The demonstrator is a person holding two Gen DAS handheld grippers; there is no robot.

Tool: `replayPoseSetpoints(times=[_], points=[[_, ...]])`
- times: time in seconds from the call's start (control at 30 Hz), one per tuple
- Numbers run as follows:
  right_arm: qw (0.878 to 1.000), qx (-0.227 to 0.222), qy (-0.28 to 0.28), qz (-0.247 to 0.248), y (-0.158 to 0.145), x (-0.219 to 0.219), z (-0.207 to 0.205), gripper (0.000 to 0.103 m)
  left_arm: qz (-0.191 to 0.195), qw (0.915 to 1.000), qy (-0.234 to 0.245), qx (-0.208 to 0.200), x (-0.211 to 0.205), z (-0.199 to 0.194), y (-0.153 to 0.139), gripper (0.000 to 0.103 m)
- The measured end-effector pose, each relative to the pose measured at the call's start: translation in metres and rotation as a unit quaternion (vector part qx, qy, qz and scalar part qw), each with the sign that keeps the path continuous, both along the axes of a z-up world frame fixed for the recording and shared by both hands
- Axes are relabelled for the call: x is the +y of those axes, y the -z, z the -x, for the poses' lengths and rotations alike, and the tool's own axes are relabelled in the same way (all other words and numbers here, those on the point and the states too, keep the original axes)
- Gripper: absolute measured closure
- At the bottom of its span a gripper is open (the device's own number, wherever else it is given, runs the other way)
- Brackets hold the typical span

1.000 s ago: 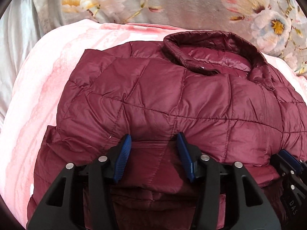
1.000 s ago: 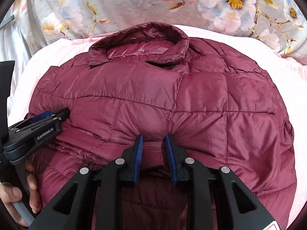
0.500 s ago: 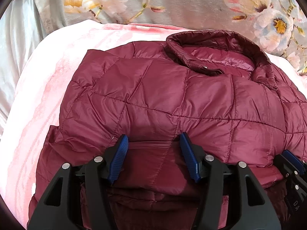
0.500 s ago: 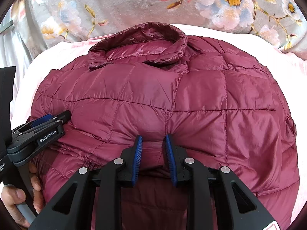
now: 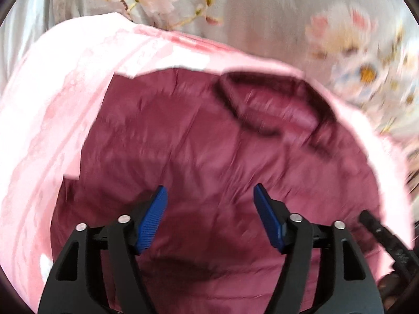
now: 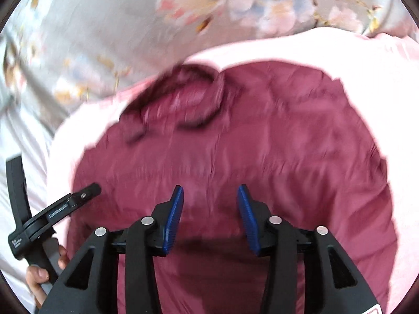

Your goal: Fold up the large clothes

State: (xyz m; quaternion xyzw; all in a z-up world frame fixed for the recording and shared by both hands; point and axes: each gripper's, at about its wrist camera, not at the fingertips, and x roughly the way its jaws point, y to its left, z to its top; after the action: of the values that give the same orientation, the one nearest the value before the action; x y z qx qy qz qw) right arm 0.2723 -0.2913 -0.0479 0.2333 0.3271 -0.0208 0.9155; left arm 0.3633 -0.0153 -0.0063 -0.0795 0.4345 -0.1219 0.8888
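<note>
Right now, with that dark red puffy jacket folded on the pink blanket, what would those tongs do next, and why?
Probably draw both back. The left tongs and right tongs have just been opening, nothing between the pads, and the jacket lies folded on the pink blanket.

Left gripper [image 5: 209,202], right gripper [image 6: 209,201]: black frames, ribbed blue pads (silver screws).

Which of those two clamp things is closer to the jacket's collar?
Hard to call; maybe the right. Both the left gripper and the right gripper have just opened with nothing between them, hovering over the jacket's near edge. The collar lies far across, blurred.
</note>
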Motion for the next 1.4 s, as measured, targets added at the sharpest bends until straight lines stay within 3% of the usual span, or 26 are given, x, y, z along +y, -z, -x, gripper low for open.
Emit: replayPoseSetpoints(times=[0.03,0.13,0.3,0.37,0.43,0.47,0.5,0.53,0.6,0.7,0.8,0.93,1.13,1.27,1.4], points=[[1.000,-0.006,-0.003,-0.023,-0.006,-0.006,-0.009,0.057,0.021,0.9998,0.000,0.006,0.001,-0.010,-0.007,0.026],[0.996,-0.016,-0.005,-0.086,-0.010,-0.020,-0.037,0.057,0.069,0.9967,-0.001,0.042,-0.007,-0.053,-0.017,0.024],[0.986,0.013,0.008,-0.163,0.014,-0.035,-0.082,0.058,0.125,0.9866,-0.001,0.105,-0.026,-0.100,0.000,0.025],[0.980,0.021,0.003,-0.196,0.026,-0.036,-0.096,0.062,0.137,0.9831,-0.009,0.121,-0.031,-0.109,0.010,0.029],[0.977,0.028,-0.010,-0.213,0.032,-0.035,-0.107,0.076,0.140,0.9821,0.001,0.126,-0.038,-0.114,0.014,0.052],[0.977,0.026,-0.016,-0.209,0.031,-0.033,-0.110,0.085,0.139,0.9818,0.011,0.129,-0.041,-0.114,0.015,0.059],[0.980,0.021,-0.020,-0.198,0.027,-0.030,-0.110,0.093,0.136,0.9820,0.017,0.130,-0.042,-0.114,0.016,0.077],[0.983,0.018,-0.023,-0.183,0.024,-0.030,-0.110,0.093,0.128,0.9828,0.024,0.131,-0.045,-0.116,0.017,0.088],[0.994,0.007,-0.022,-0.110,0.013,-0.021,-0.102,0.095,0.110,0.9863,0.035,0.118,-0.046,-0.114,0.015,0.091],[0.999,0.013,-0.030,-0.005,0.012,-0.006,-0.091,0.096,0.076,0.9920,0.049,0.088,-0.043,-0.103,0.014,0.093],[0.997,0.034,-0.033,0.057,0.027,0.007,-0.090,0.096,0.057,0.9939,0.058,0.075,-0.041,-0.094,0.025,0.093],[0.994,0.033,-0.031,0.100,0.040,0.015,-0.093,0.097,0.041,0.9959,0.063,0.051,-0.042,-0.087,0.039,0.092],[0.993,0.031,-0.028,0.110,0.046,0.014,-0.092,0.098,0.004,0.9974,0.071,0.001,-0.048,-0.076,0.045,0.091],[0.996,0.026,-0.034,0.083,0.049,0.007,-0.091,0.098,-0.018,0.9972,0.071,-0.013,-0.054,-0.073,0.044,0.091],[0.999,0.023,-0.034,0.032,0.046,-0.004,-0.081,0.094,-0.004,0.9976,0.069,-0.003,-0.048,-0.073,0.041,0.087]])
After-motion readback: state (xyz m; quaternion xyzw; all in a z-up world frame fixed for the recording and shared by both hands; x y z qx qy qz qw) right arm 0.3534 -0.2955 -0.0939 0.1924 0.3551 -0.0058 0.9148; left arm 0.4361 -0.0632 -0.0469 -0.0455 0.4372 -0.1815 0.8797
